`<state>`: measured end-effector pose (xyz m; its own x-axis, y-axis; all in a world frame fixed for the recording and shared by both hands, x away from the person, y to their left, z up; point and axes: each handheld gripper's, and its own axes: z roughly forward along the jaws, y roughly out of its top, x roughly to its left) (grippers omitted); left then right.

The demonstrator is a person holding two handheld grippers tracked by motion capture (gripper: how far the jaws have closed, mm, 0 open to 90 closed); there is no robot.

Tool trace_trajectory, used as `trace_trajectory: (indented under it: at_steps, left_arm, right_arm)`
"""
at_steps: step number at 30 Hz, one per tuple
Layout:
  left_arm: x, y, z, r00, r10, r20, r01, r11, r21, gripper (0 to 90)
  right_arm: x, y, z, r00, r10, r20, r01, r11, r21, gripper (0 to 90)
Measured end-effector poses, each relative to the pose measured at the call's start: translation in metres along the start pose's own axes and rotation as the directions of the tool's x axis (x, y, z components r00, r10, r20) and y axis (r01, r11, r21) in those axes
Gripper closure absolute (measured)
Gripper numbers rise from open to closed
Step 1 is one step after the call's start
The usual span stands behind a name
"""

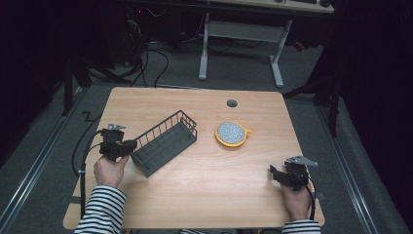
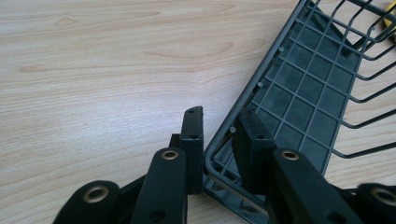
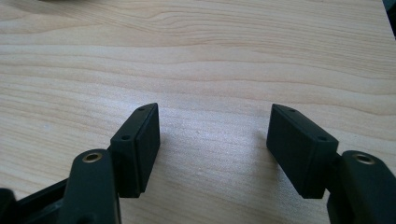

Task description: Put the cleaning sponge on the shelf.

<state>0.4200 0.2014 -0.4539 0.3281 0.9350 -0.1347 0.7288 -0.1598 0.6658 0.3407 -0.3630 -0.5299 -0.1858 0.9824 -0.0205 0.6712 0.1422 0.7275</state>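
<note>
**Operator:** Which step are we in?

**Technician:** We judge it to be the grasp of the wire basket (image 1: 164,142). The basket lies at the left centre of the table (image 1: 204,195), set at a slant. In the high view the left gripper (image 1: 130,146) sits at the basket's near-left corner. In the left gripper view, one jaw stands outside the basket's end wall (image 2: 219,140) and the other inside it, so the jaws straddle the rim. We see a thin gap beside the outer jaw, so we cannot tell whether the wall is fully clamped.

**Operator:** And the right gripper?

**Technician:** The right gripper (image 1: 274,173) rests low at the near-right of the table, jaws wide apart over bare wood, holding nothing. A round yellow-rimmed sponge (image 1: 231,134) lies well apart from it, just right of the basket.

**Operator:** What does the next move call for?

**Technician:** We would confirm a firm pinch on the wall before any lift or drag. A one-corner grip may let the basket swing.
</note>
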Motion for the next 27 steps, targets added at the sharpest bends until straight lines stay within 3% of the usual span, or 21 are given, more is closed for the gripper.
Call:
trace_trajectory:
  at_steps: [12,27]
  left_arm:
    - [-0.016,-0.004,0.001,0.9989,0.036,0.03,-0.036,0.9993,-0.005,74.9]
    - [-0.046,-0.011,0.001,0.9904,0.101,0.094,-0.101,0.9949,-0.009,74.9]
  right_arm:
    - [0.0,0.0,0.0,1.0,0.0,-0.001,0.0,1.0,0.0,35.0]
    - [0.0,0.0,0.0,1.0,-0.002,-0.003,0.002,1.0,0.001,35.1]
